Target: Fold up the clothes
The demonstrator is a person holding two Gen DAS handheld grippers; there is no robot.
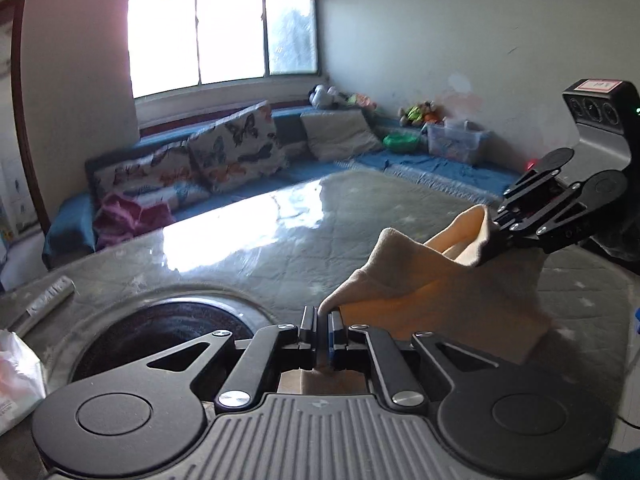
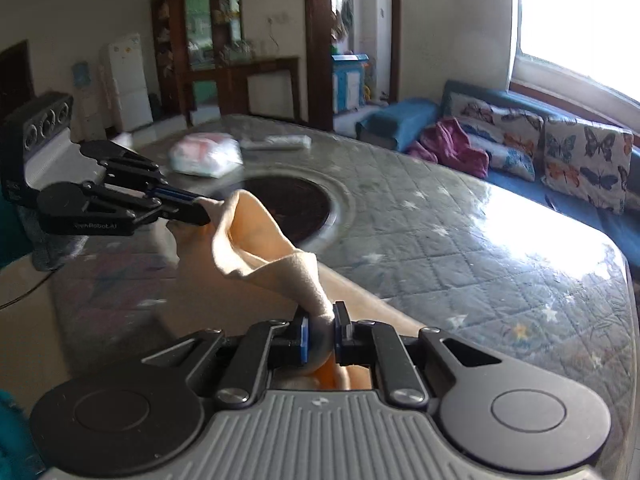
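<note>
A beige garment [image 1: 424, 280] with an orange-lit inside hangs between my two grippers above the table. My left gripper [image 1: 323, 316] is shut on one corner of it. My right gripper [image 2: 322, 320] is shut on another bunched corner of the garment [image 2: 276, 256]. In the left wrist view the right gripper [image 1: 494, 236] shows at the right, clamped on the cloth's upper edge. In the right wrist view the left gripper [image 2: 200, 204] shows at the left, pinching the cloth's far end. The cloth sags between them and its lower part drapes onto the table.
The table [image 2: 440, 240] has a quilted cover under glossy plastic and a dark round inset [image 1: 160, 336]. A white plastic bag [image 2: 206, 156] and a flat packet [image 2: 280, 142] lie on its far side. A rolled item [image 1: 44, 300] lies at the left. A blue sofa [image 1: 280, 168] stands beyond.
</note>
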